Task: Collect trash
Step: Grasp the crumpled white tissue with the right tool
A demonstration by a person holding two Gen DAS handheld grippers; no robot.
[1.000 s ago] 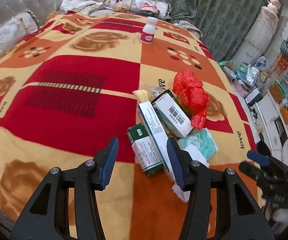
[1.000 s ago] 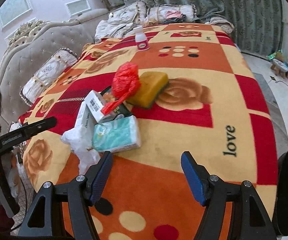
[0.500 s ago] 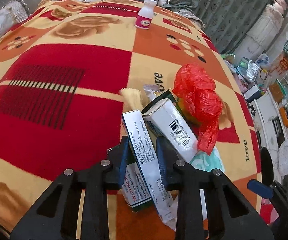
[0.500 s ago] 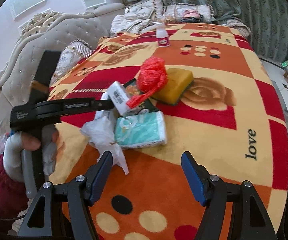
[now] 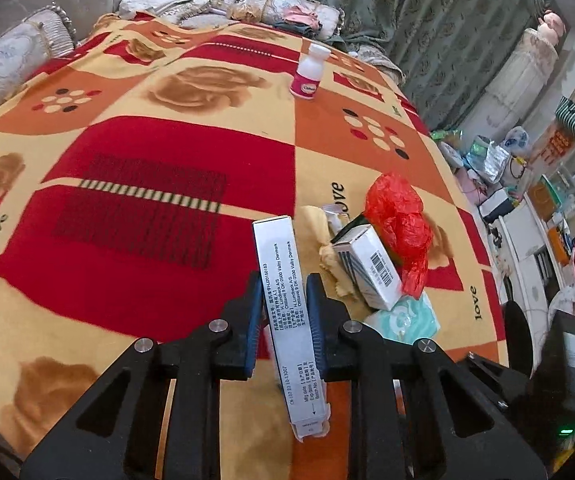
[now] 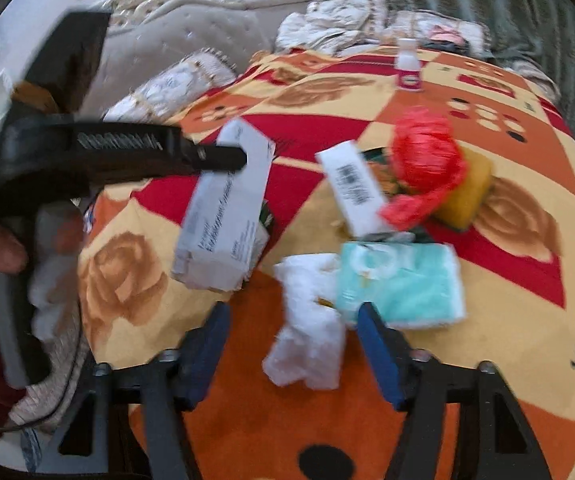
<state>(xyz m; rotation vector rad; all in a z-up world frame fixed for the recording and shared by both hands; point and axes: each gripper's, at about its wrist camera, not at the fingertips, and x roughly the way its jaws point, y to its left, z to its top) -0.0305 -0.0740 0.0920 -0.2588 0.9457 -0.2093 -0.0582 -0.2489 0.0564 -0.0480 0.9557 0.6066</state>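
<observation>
Left wrist view: your left gripper (image 5: 281,316) pinches the long white carton (image 5: 285,308), lifted off the blanket (image 5: 135,152). Right wrist view — your right gripper (image 6: 293,354), jaws just narrowing yet unpressed, straddles the crumpled tissue (image 6: 307,320) beside the teal tissue pack (image 6: 401,284).

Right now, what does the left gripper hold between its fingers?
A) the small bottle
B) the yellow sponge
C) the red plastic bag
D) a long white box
D: the left gripper is shut on the long white box, which is lifted clear of the pile.
</observation>
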